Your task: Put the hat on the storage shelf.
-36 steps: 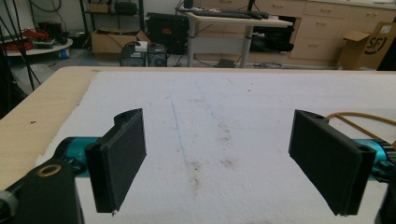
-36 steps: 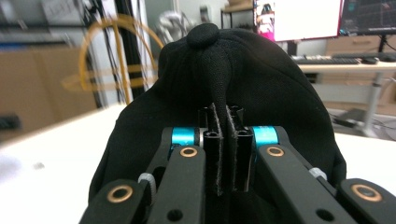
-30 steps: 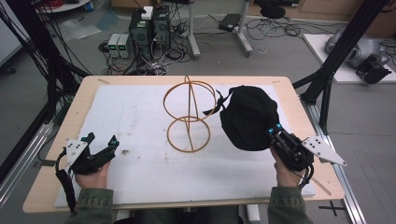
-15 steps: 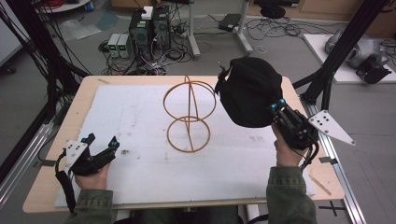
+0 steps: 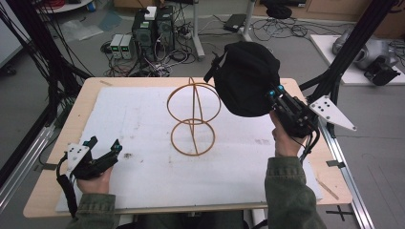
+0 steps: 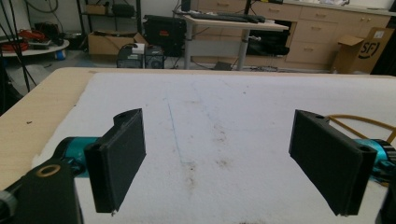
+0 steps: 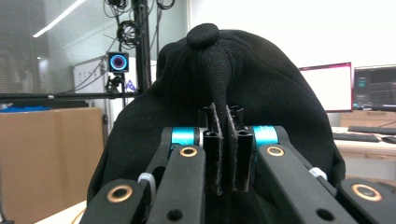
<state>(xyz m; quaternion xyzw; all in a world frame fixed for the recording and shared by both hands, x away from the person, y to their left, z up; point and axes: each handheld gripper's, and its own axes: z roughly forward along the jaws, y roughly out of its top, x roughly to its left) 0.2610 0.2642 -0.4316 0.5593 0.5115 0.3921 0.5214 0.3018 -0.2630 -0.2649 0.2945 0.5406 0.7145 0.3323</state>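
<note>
A person seated at a wooden table (image 5: 62, 129) covered with a white mat (image 5: 143, 143) works with a handheld gripper in each hand. The right gripper (image 5: 276, 95), raised above the table's far right area, has its jaws pressed together on a fold of a black cap (image 5: 246, 83), lifting it clear of the surface; in the right gripper view the cap (image 7: 261, 93) bulges above the pinched jaws, its top button uppermost, with monitors and a cardboard box behind. The grey three-cornered plate (image 5: 332, 112) on that gripper juts out past the table's right edge. Just left of the cap, a wire stand (image 5: 193, 117) made of thin golden rings stands upright near the middle of the mat, apart from the cap as far as the high view shows. The left gripper (image 5: 102, 152) rests low at the near left of the mat, held in the person's left hand (image 5: 93, 176); the left gripper view shows its two black jaws spread wide with nothing between them, stained white mat ahead and a sliver of the wire stand (image 6: 355, 122) at the right edge. Computers and tangled cables (image 5: 153, 33) sit on the floor beyond the table.
</note>
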